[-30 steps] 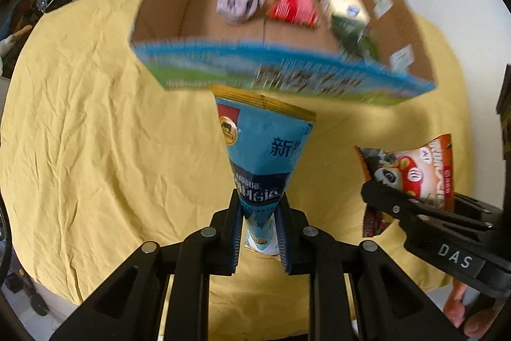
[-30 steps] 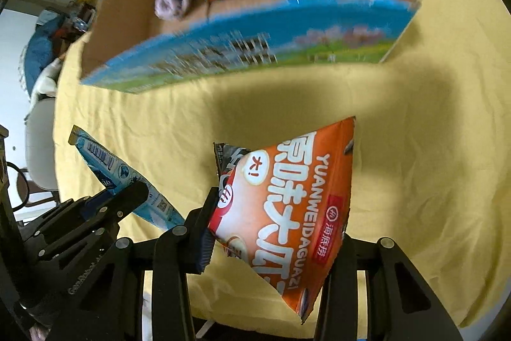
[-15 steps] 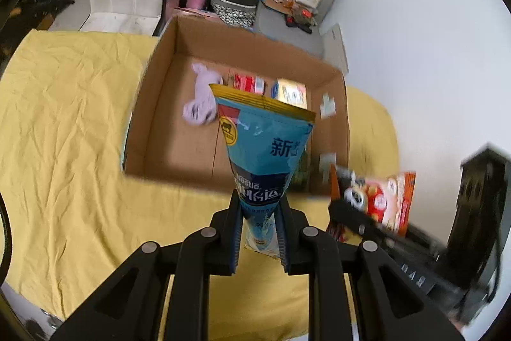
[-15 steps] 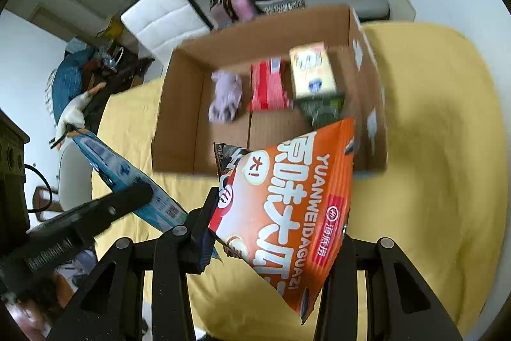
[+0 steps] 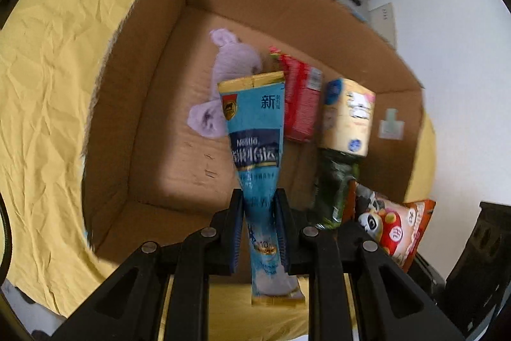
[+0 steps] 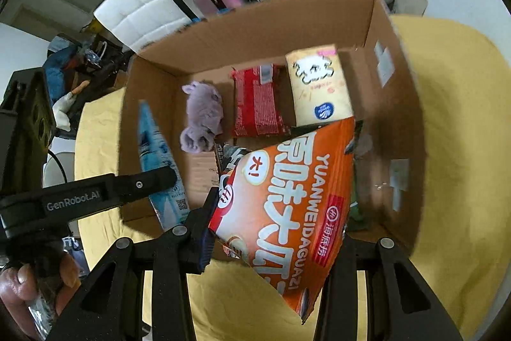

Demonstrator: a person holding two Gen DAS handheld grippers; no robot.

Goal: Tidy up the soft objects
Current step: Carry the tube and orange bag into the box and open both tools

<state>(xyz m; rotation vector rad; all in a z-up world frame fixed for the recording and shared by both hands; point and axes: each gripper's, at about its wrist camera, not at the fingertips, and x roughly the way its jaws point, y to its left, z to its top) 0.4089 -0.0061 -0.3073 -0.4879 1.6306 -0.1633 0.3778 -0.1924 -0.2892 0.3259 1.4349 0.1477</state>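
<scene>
Cardboard box [image 6: 179, 91] sits open on yellow cloth [image 5: 48, 85], holding a cream tissue pack [image 6: 319, 88], red packet [image 6: 255, 104] and purple plush [image 6: 201, 117]. My right gripper [image 6: 271, 232] is clamped on the orange snack bag [image 6: 287, 197] over the box. My left gripper [image 5: 258, 219] pinches the blue Nestle pouch [image 5: 255, 133] above the box floor.

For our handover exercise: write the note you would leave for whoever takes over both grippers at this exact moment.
Left gripper: shut on the blue Nestle pouch, held over the cardboard box.
Right gripper: shut on the orange seed bag, also over the box.
Done: purple plush, red packet, cream pack and a dark green packet lie inside.
Left: lower and release both bags into free floor space.
</scene>
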